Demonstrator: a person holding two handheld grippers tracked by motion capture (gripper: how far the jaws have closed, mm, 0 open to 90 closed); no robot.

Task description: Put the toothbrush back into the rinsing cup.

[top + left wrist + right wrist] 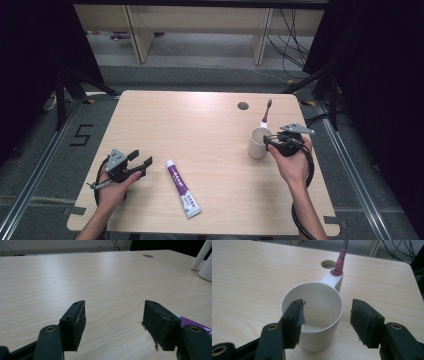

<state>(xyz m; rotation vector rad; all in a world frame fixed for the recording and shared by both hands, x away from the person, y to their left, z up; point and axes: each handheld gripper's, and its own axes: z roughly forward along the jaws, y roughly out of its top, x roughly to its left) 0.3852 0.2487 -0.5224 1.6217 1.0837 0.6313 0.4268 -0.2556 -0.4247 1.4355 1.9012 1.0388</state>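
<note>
The white cup (313,315), likely light, rigid and slippery plastic, stands upright near the bench's (210,125) right edge with a toothbrush (340,261) in its handle, and the right gripper (325,322), fingers apart, straddles its near wall, the best hold.

A light wooden table (210,130) with rounded corners is carrying everything, its round cable hole (243,106) sitting up toward one o'clock. A white cup (258,143) is standing on the wood at about three o'clock, a toothbrush (266,114) rising upright from a holder on its far side. A purple-and-white toothpaste tube (182,188) is lying flat near seven o'clock, well apart from the cup.
</note>
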